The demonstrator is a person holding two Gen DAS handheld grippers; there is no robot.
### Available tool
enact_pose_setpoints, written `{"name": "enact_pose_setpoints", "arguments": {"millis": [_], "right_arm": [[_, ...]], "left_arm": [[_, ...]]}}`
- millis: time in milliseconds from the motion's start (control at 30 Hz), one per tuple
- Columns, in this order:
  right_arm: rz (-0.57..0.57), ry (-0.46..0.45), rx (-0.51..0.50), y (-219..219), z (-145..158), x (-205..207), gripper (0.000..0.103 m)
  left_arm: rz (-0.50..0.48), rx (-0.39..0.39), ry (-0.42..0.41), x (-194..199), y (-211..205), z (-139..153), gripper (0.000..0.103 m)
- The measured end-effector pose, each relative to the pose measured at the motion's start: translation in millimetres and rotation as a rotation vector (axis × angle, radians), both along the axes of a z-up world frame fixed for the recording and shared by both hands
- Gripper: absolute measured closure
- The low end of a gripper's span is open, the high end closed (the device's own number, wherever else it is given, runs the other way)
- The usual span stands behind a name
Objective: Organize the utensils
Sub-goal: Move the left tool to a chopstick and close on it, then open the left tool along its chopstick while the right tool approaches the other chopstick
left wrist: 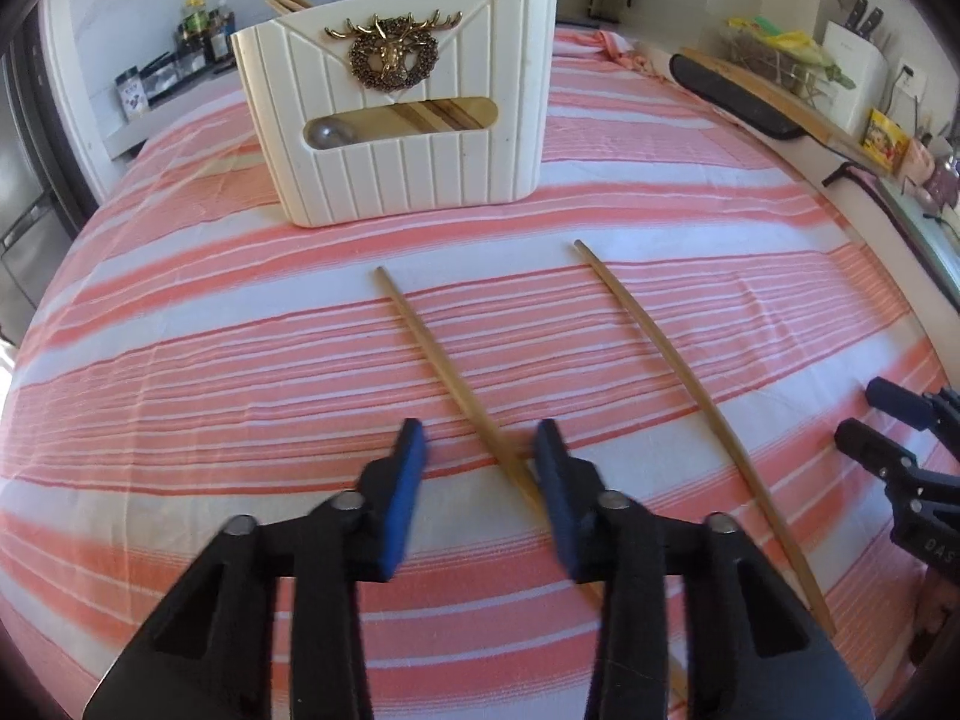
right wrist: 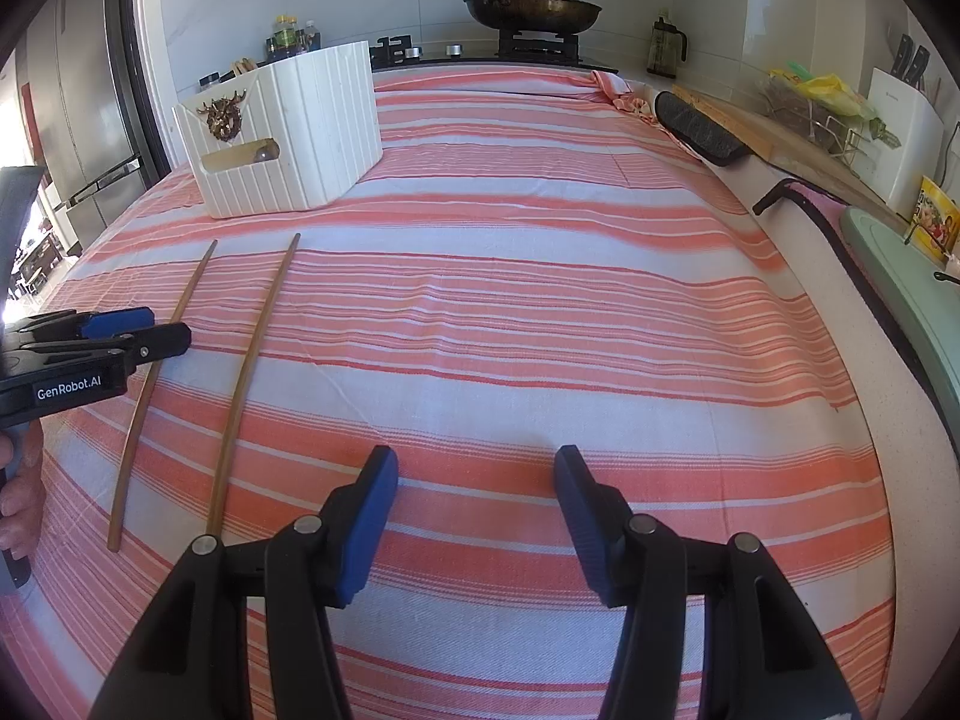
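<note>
Two wooden chopsticks lie on the striped cloth point(left wrist: 210, 372) in front of a white ribbed utensil holder point(left wrist: 420, 180) with a gold deer emblem. The holder has chopstick tops sticking out of it and a spoon behind its window. My left gripper point(left wrist: 480, 441) is low over the left chopstick point(left wrist: 432, 348). That stick runs between the blue pads, close to the right pad, with a gap to the left pad. The right chopstick point(left wrist: 678, 372) lies free. My right gripper point(right wrist: 474, 462) hovers open over bare cloth, right of both chopsticks point(right wrist: 246, 372), with nothing between its fingers.
A pan point(right wrist: 534, 9) sits on the stove behind the table. A cutting board point(right wrist: 780, 132), a dark mat point(right wrist: 699, 126) and a knife block point(right wrist: 900, 138) line the right counter. A fridge point(right wrist: 78, 120) stands at the left. A person's hand point(right wrist: 18, 480) holds the left gripper.
</note>
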State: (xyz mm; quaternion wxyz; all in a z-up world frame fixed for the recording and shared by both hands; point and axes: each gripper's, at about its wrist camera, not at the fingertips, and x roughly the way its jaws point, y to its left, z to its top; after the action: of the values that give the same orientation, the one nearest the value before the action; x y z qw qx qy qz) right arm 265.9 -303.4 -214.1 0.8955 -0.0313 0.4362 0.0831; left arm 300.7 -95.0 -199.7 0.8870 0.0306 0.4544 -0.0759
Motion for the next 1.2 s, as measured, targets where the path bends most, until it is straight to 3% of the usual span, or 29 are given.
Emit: {"name": "enact_pose_setpoints", "arguments": {"millis": [33, 267, 567, 700, 900, 1000, 1100, 1167, 1200], "right_arm": [[0.000, 0.000, 0.000, 0, 0, 0, 0.048], [0.000, -0.001, -0.004, 0, -1, 0, 0.048], [-0.001, 0.000, 0.001, 0, -1, 0, 0.048], [-0.014, 0.017, 0.049, -5, 5, 0, 0.048], [0.136, 0.064, 0.191, 45, 35, 1, 0.048], [0.197, 0.129, 0.106, 83, 21, 4, 0.048], [0.190, 0.149, -0.004, 101, 5, 2, 0.048], [0.166, 0.128, -0.006, 99, 4, -2, 0.059], [0.149, 0.119, -0.013, 97, 5, -5, 0.075]], "left_arm": [[-0.009, -0.009, 0.002, -1, 1, 0, 0.085], [0.018, -0.040, 0.013, -8, 22, 1, 0.096], [0.082, -0.039, 0.030, -33, 77, 0, 0.098], [0.080, -0.055, 0.050, -39, 93, 1, 0.096], [0.091, -0.079, 0.037, -43, 97, -1, 0.096], [0.097, -0.092, 0.038, -42, 99, -1, 0.096], [0.099, -0.106, 0.040, -44, 103, -1, 0.096], [0.097, -0.107, 0.037, -46, 104, -1, 0.096], [0.097, -0.106, 0.034, -47, 104, -1, 0.096]]}}
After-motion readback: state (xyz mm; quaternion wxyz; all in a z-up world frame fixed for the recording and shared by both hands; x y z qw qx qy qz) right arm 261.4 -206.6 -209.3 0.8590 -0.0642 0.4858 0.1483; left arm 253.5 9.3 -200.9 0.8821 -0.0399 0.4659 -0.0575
